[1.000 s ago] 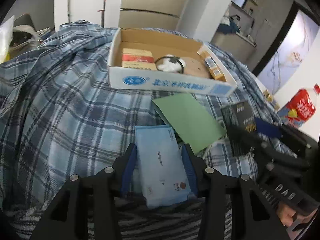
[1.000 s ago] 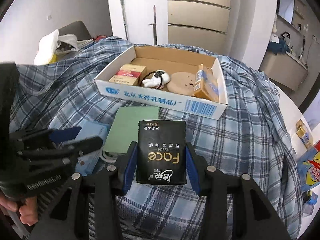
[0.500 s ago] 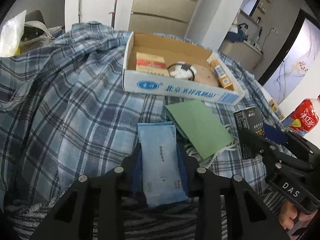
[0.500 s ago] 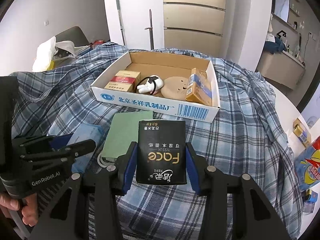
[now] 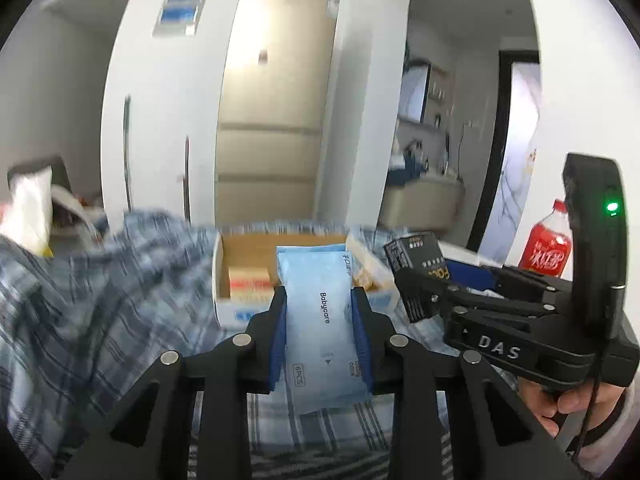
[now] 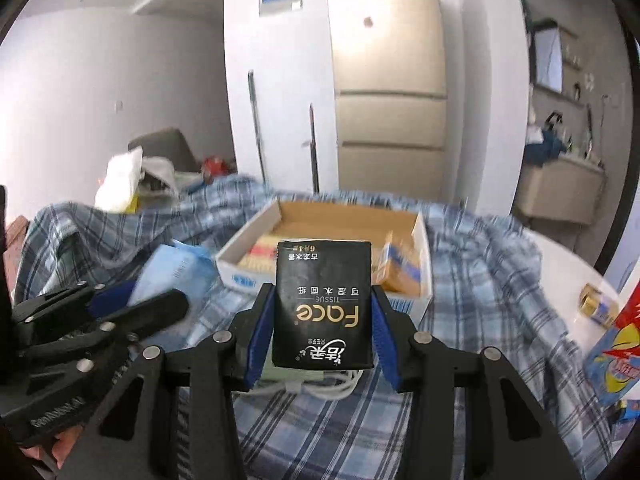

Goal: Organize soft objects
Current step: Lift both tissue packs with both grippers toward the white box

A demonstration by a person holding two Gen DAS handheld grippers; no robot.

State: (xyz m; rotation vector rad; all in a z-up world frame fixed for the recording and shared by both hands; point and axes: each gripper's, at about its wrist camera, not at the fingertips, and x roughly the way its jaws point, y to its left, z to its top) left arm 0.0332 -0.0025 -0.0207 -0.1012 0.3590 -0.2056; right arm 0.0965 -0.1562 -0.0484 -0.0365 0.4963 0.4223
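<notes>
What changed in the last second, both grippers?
The left gripper has just been closing and now clamps the blue pack, lifted off the plaid cloth toward the box. The right gripper rose too, still shut on the black tissue pack. Box and its contents stayed put.

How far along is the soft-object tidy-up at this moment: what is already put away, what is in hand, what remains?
Already in the cardboard box: only boxed items, no soft packs seen. In hand: the left tongs, having just closed, grip the blue wipes pack; the right tongs are shut on the black tissue pack. Both packs are off the plaid cloth, short of the box. Left: placing both.
</notes>
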